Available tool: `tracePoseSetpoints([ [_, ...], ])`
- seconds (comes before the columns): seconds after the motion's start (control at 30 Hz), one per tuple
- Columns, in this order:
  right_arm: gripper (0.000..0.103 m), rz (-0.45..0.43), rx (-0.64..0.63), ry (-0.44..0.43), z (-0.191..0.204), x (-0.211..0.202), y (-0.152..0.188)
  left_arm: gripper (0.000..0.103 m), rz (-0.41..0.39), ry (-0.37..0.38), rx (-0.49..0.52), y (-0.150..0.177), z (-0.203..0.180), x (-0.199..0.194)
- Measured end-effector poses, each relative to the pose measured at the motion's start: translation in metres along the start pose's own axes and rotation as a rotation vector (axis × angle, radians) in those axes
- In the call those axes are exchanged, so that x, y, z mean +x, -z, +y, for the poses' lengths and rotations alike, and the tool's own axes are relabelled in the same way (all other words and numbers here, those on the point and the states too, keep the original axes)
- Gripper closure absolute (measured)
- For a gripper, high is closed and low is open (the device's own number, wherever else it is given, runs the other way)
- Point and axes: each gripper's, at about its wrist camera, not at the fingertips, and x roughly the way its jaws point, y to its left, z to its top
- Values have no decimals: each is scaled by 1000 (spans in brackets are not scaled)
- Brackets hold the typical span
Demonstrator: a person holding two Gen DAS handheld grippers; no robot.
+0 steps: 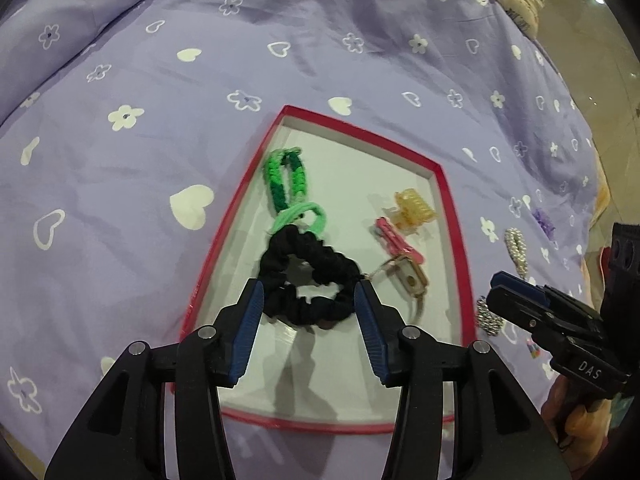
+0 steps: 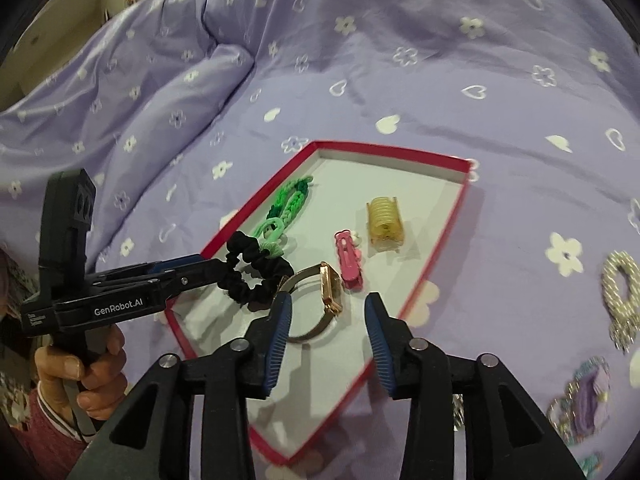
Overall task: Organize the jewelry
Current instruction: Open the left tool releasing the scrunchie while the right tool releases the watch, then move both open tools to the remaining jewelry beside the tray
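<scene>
Our left tongs (image 1: pixel 310 300) and right tongs (image 2: pixel 327 312) both stand half open and empty; the scrunchie (image 1: pixel 308 276) and watch (image 2: pixel 320 300) lie released in the red tray (image 1: pixel 456 216), sorted there.

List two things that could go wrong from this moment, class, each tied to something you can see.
1. The watch lies partly between the open right gripper fingers; closing could catch its band.
2. The black scrunchie overlaps the light green hair tie beside the open left gripper, so moving one may drag the other across the red-rimmed tray.
</scene>
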Motion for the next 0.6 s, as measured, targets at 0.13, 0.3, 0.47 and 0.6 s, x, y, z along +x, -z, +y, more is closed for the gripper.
tracePoseSetpoints([
  [0.13,62,-29,41,3,-11,-21,12,57,-3,22,10,4,-14,-6],
  [0.3,62,-62,88,22,-28,-47,28,57,-2,43,45,10,-35,-11],
  [0.47,60,-91,138,62,-51,-70,46,57,0,73,80,15,-57,-13],
  [0.6,60,-106,195,100,-72,-88,63,57,21,97,123,24,-80,-7],
])
